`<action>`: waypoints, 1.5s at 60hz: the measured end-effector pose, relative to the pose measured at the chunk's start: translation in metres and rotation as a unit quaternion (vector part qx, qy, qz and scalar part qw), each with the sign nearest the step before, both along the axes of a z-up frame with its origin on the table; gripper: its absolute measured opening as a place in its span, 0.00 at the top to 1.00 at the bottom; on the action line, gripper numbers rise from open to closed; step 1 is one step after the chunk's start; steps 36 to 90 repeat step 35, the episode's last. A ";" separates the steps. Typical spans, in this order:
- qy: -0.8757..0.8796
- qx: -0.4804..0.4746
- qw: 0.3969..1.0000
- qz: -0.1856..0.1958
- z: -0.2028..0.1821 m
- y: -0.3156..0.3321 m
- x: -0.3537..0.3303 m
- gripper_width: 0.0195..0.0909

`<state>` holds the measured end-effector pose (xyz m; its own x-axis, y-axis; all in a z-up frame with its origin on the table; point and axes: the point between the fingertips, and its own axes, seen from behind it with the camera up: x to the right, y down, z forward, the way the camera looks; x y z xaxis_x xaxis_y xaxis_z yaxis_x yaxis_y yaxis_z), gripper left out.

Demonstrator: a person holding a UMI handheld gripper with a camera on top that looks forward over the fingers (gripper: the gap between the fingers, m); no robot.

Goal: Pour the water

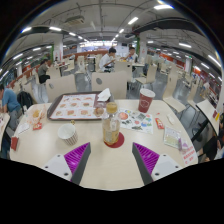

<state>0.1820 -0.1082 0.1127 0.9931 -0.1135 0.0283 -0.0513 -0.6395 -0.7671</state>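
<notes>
Currently, your hand-held gripper (111, 158) is open and empty, with the clear bottle (110, 128) standing on a red coaster (115, 140) mid-desk, just ahead of the fingers. An off-centre grip could tip it toward the white bowl (67, 131) or red cup (146, 98).

Looks like a canteen or food court: rows of tables and chairs (150, 72), ceiling strip lights (132, 20), seated diners (110, 60) toward 12 o'clock.
</notes>
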 end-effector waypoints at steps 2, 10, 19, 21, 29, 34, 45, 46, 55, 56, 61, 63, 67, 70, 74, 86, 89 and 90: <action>-0.004 -0.001 1.000 0.006 0.010 -0.012 -0.004 0.08; -0.008 -0.002 1.000 0.017 0.040 -0.050 -0.019 0.08; -0.004 0.006 1.000 0.016 0.057 -0.068 -0.025 0.08; -0.007 0.007 1.000 0.017 0.059 -0.070 -0.024 0.08; -0.017 0.008 1.000 0.015 0.064 -0.075 -0.017 0.09; -0.021 0.007 1.000 0.017 0.064 -0.077 -0.015 0.08; -0.019 0.007 1.000 0.016 0.064 -0.078 -0.015 0.08; -0.019 0.007 1.000 0.016 0.064 -0.078 -0.015 0.08; -0.019 0.007 1.000 0.016 0.064 -0.078 -0.015 0.08; -0.019 0.007 1.000 0.016 0.064 -0.078 -0.015 0.08; -0.019 0.007 1.000 0.016 0.064 -0.078 -0.015 0.08; -0.019 0.007 1.000 0.016 0.064 -0.078 -0.015 0.08; -0.019 0.007 1.000 0.016 0.064 -0.078 -0.015 0.08; -0.019 0.007 1.000 0.016 0.064 -0.078 -0.015 0.08; -0.019 0.007 1.000 0.016 0.064 -0.078 -0.015 0.08; -0.019 0.007 1.000 0.016 0.064 -0.078 -0.015 0.08; -0.019 0.007 1.000 0.016 0.064 -0.078 -0.015 0.08; -0.019 0.007 1.000 0.016 0.064 -0.078 -0.015 0.08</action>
